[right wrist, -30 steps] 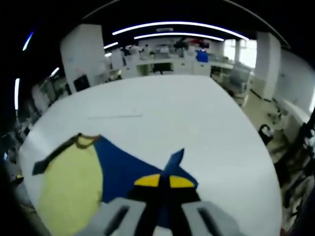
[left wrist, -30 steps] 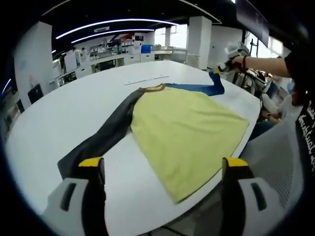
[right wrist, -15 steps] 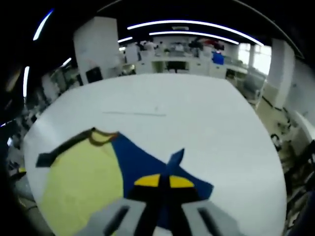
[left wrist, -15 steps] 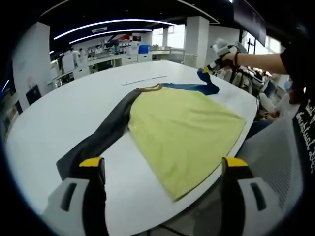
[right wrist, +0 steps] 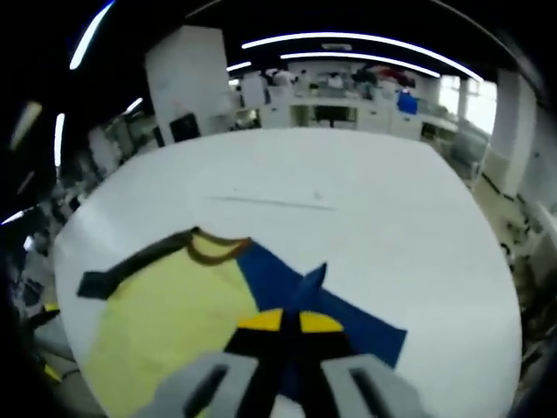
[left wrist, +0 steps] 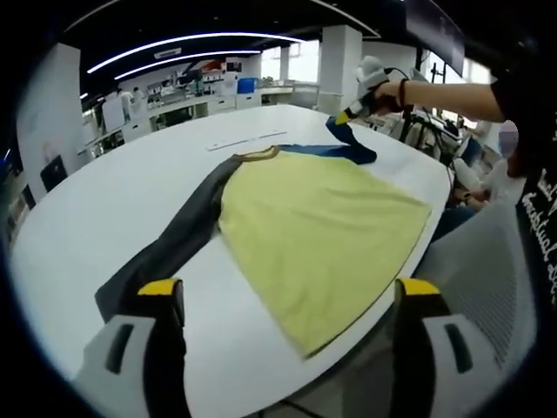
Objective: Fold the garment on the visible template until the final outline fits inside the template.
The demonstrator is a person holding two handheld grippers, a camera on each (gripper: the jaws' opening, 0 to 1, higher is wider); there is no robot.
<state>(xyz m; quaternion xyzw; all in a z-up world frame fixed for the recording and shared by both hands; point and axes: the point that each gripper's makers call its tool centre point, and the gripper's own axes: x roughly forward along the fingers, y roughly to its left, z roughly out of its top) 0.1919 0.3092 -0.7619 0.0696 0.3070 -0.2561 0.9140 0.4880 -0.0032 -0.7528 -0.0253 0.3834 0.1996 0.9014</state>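
Observation:
A long-sleeved garment lies spread on the white table point(left wrist: 104, 209): yellow body point(left wrist: 318, 235), dark grey sleeve point(left wrist: 178, 239) reaching toward my left gripper, blue sleeve point(left wrist: 344, 148) at the far side. My left gripper point(left wrist: 287, 300) stands open above the near table edge, its left jaw over the grey sleeve's cuff. My right gripper point(right wrist: 291, 321) is shut on the blue sleeve point(right wrist: 300, 292) and holds its end lifted off the table; it also appears far right in the left gripper view as the right gripper point(left wrist: 361, 100). The brown collar point(right wrist: 211, 248) and yellow body point(right wrist: 165, 322) lie left of it.
A thin straight line point(left wrist: 245, 139) is marked on the table beyond the collar. The person's arm point(left wrist: 457, 96) and dark clothing stand at the right. Desks and shelves point(right wrist: 348, 96) fill the room's far side. The table edge point(left wrist: 383, 322) runs close under the garment's hem.
My right gripper has lifted the blue sleeve end higher and carried it inward over the garment. The left gripper stays open in place.

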